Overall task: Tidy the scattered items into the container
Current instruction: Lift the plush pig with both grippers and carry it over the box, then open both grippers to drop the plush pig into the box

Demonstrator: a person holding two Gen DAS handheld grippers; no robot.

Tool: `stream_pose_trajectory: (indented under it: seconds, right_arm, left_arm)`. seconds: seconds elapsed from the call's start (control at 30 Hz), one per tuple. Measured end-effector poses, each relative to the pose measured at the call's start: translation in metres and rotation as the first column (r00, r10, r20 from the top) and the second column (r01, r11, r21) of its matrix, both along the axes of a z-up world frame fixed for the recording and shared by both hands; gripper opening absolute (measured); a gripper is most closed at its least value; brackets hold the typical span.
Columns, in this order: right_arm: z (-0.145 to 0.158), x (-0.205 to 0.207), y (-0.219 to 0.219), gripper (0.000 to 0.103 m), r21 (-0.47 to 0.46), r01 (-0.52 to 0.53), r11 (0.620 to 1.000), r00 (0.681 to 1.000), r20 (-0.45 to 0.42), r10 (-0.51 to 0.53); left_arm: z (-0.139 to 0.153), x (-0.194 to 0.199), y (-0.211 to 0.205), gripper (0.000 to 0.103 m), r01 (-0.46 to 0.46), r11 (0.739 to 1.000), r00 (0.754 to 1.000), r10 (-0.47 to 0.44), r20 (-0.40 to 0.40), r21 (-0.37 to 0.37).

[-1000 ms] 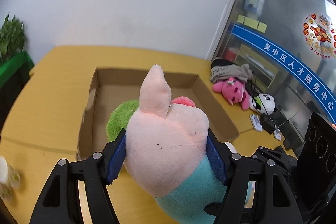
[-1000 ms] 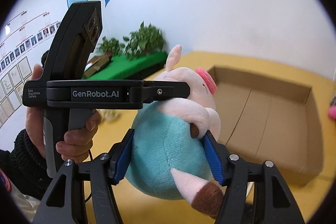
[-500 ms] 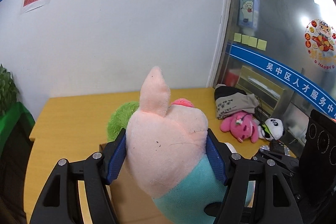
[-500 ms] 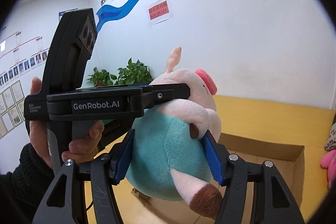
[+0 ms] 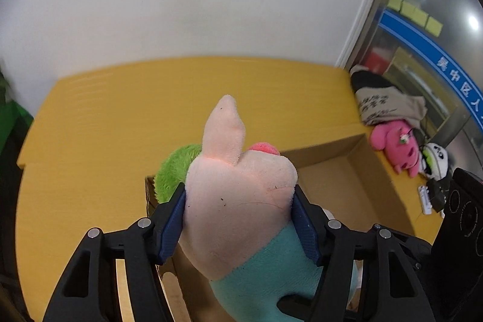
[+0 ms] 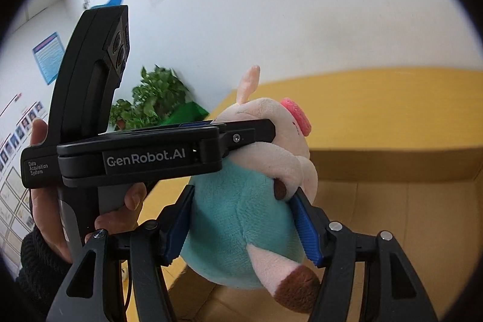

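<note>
A plush pig [image 5: 238, 201] with a pink head, teal body and green fluffy back is held by both grippers above an open cardboard box [image 5: 341, 180]. My left gripper [image 5: 238, 210] is shut on its pink head. My right gripper [image 6: 244, 219] is shut on its teal belly [image 6: 238, 219]. In the right wrist view the left gripper's body [image 6: 145, 153] crosses in front, clamped on the head. The box [image 6: 401, 201] lies below and behind the toy on the yellow table [image 5: 120, 122].
A pink plush [image 5: 395, 141], a panda plush [image 5: 434, 159] and a grey cloth bundle [image 5: 386, 104] lie at the table's right edge by a glass wall. A white wall stands behind the table. Green plants [image 6: 151, 98] stand left of it.
Both grippers tilted back down with the pig, so the box fills more of both views than half a second ago. Their grip on the toy is unchanged.
</note>
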State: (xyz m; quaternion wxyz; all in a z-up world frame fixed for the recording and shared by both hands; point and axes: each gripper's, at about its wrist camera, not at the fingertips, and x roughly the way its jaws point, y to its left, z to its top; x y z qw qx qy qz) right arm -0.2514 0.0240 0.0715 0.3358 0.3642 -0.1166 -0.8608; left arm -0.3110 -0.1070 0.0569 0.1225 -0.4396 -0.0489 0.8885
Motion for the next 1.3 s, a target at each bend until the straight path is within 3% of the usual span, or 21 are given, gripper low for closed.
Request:
stream_pose_trajectory:
  seconds: [0.13, 0.3, 0.5, 0.6, 0.67, 0.83, 1.03, 1.13, 1.3]
  right_arm:
    - [-0.045, -0.019, -0.010, 0.062, -0.002, 0.027, 1.000, 0.994, 0.104, -0.027]
    - [-0.088, -0.033, -0.017, 0.062, 0.008, 0.055, 0.998, 0.976, 0.209, -0.056]
    - [-0.098, -0.037, -0.015, 0.064, -0.023, 0.095, 0.995, 0.970, 0.228, -0.087]
    - [-0.102, -0.034, -0.014, 0.079, -0.021, 0.098, 0.995, 0.969, 0.231, -0.091]
    - [-0.103, -0.031, -0.011, 0.081, -0.023, 0.097, 0.995, 0.969, 0.229, -0.090]
    - [-0.070, -0.006, 0.007, 0.083, 0.003, 0.081, 0.997, 0.984, 0.158, -0.080]
    - [-0.005, 0.056, 0.052, 0.084, -0.002, 0.049, 0.999, 0.997, 0.057, -0.049]
    - [0.015, 0.103, 0.097, 0.086, 0.027, 0.064, 0.998, 0.998, -0.017, -0.064]
    - [0.032, 0.161, 0.140, 0.086, 0.105, 0.186, 0.977, 0.981, -0.069, -0.180]
  left_arm:
    - [-0.043, -0.016, -0.005, 0.069, -0.003, 1.000, 0.996, 0.004, 0.084, -0.013]
    - [-0.076, -0.026, 0.005, 0.068, -0.006, 0.997, 0.988, 0.018, 0.151, -0.082]
    - [-0.073, -0.030, 0.005, 0.070, -0.013, 0.994, 0.989, 0.029, 0.147, -0.108]
    - [-0.070, -0.026, 0.008, 0.080, -0.013, 0.991, 0.991, 0.030, 0.131, -0.130]
    - [-0.063, -0.020, 0.004, 0.081, -0.029, 0.992, 0.992, 0.043, 0.117, -0.123]
    - [-0.003, 0.025, -0.013, 0.081, -0.068, 0.997, 0.997, 0.067, -0.025, -0.035]
    - [0.059, 0.125, -0.006, 0.099, -0.116, 0.992, 0.967, 0.101, -0.235, -0.049]
    - [0.064, 0.177, 0.006, 0.103, -0.139, 0.990, 0.946, 0.123, -0.301, -0.035]
    - [0.042, 0.238, 0.043, 0.103, -0.170, 0.985, 0.934, 0.159, -0.319, -0.007]
